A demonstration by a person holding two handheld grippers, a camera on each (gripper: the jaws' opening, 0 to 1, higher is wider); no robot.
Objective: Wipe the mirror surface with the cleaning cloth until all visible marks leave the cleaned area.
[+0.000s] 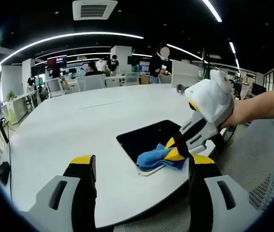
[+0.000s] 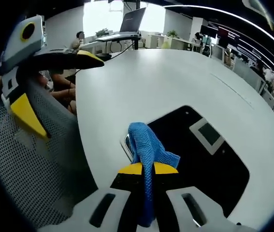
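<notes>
The mirror (image 1: 146,137) is a dark rectangular panel lying flat on the white table (image 1: 74,121), near its edge. A blue cleaning cloth (image 1: 158,157) rests on the mirror's near corner. My right gripper (image 1: 175,153), held by a hand, comes in from the right and is shut on the cloth. My left gripper (image 1: 142,160) stands open, its jaws wide apart, short of the table edge. In the right gripper view the cloth (image 2: 146,140) hangs pinched in my right gripper (image 2: 149,168) over the mirror (image 2: 209,164), with my left gripper (image 2: 35,72) open at the upper left.
A grey mesh chair (image 2: 30,159) sits by the table edge under the left gripper, and its mesh (image 1: 262,154) shows on the right. Desks, chairs and several people (image 1: 158,65) stand beyond the table. A laptop on a stand (image 2: 132,19) is at the far end.
</notes>
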